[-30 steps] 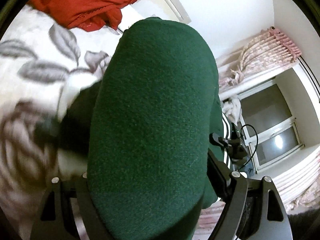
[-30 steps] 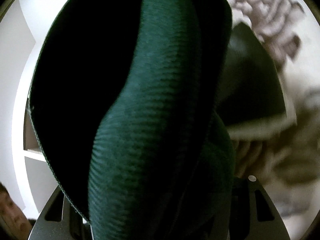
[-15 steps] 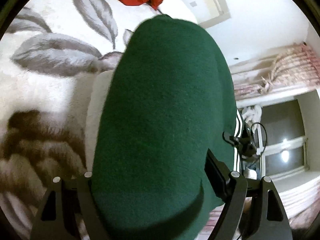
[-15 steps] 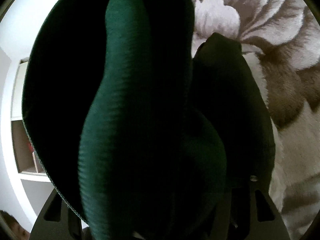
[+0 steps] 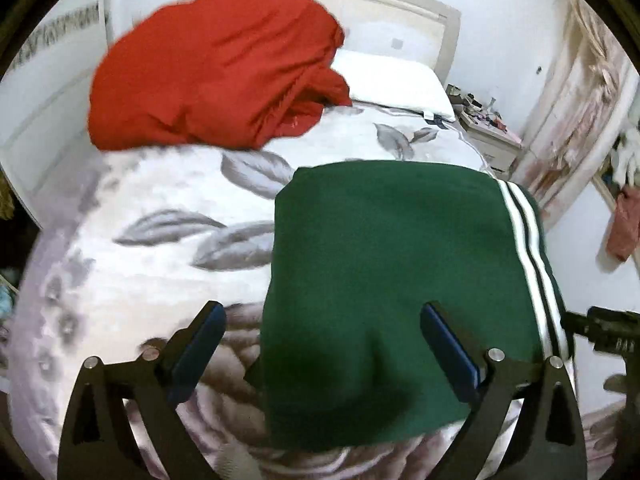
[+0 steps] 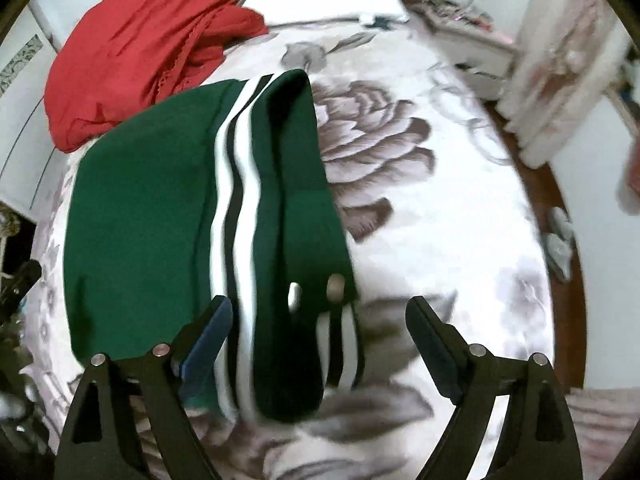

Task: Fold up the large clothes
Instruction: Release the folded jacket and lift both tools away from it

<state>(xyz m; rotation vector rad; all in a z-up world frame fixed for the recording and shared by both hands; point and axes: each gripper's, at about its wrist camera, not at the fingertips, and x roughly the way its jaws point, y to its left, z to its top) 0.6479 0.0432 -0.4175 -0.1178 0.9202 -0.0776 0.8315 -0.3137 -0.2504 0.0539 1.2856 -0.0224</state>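
A dark green garment (image 5: 384, 272) with white stripes along one edge lies folded on the flowered bedspread (image 5: 152, 264). My left gripper (image 5: 322, 320) hovers over its near left part, jaws opening wide, pads off the cloth. In the right wrist view the green garment (image 6: 168, 208) shows its striped band and two metal snaps. My right gripper (image 6: 318, 316) hangs over that striped end, jaws opening, with nothing pressed between the pads. A crumpled red garment (image 5: 212, 68) sits farther back on the bed, near the pillow.
A white pillow (image 5: 396, 80) and headboard (image 5: 400, 4) close the far end of the bed. A cluttered nightstand (image 5: 484, 128) and pink curtains (image 5: 576, 100) stand to the right. The bed's right edge drops to a wooden floor (image 6: 560, 208).
Both grippers have let go of the green garment, which filled both views before and now lies folded on the bed. Both cameras have tipped down and pulled back, and the jaws stand wider.
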